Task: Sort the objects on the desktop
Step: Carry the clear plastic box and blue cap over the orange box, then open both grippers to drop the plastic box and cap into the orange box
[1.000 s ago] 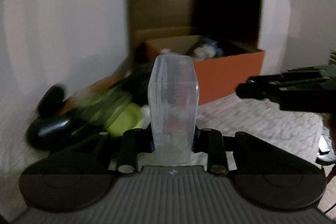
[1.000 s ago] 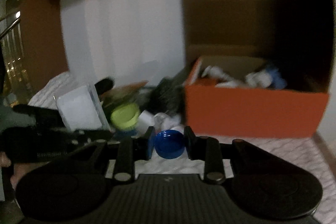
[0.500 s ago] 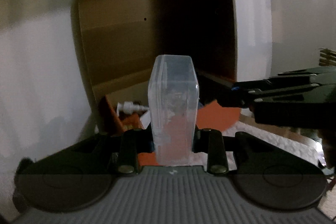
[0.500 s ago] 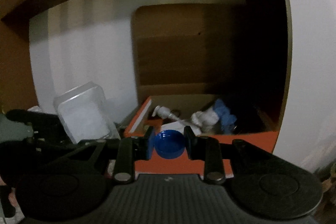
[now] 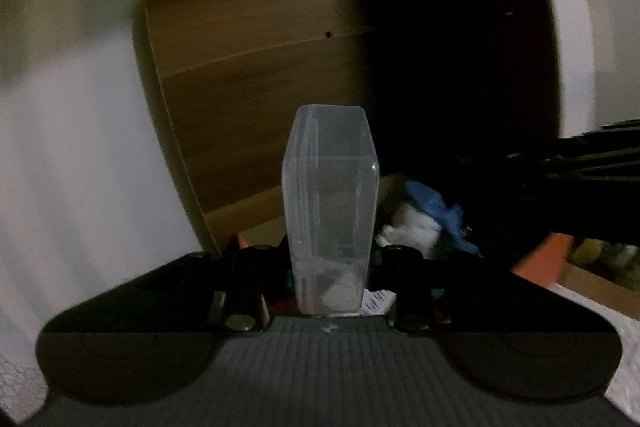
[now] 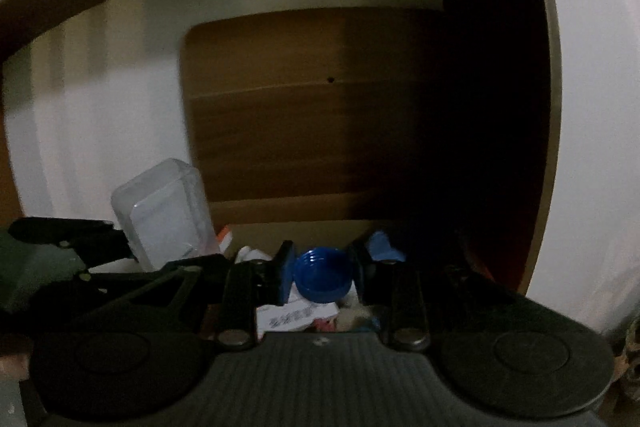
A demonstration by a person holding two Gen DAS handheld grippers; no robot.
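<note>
My left gripper (image 5: 330, 267) is shut on a clear plastic box (image 5: 330, 211), which stands upright between the jaws. My right gripper (image 6: 322, 277) is shut on a round blue bottle cap (image 6: 322, 279). Both hang over the open orange cardboard box (image 5: 540, 259), whose raised brown flap (image 6: 304, 115) fills the background. In the right wrist view the clear plastic box (image 6: 164, 215) and the left gripper's black body show at the lower left. The right gripper's dark body crosses the right side of the left wrist view.
Inside the orange box lie a blue and white cloth bundle (image 5: 424, 215), white printed paper (image 6: 296, 317) and other small items. A white wall (image 5: 72, 147) stands to the left. White textured table cover (image 5: 600, 323) shows at the lower right.
Both grippers moved from the cluttered tabletop toward the orange box and rose, so the box interior now sits right under them. Both grips are unchanged.
</note>
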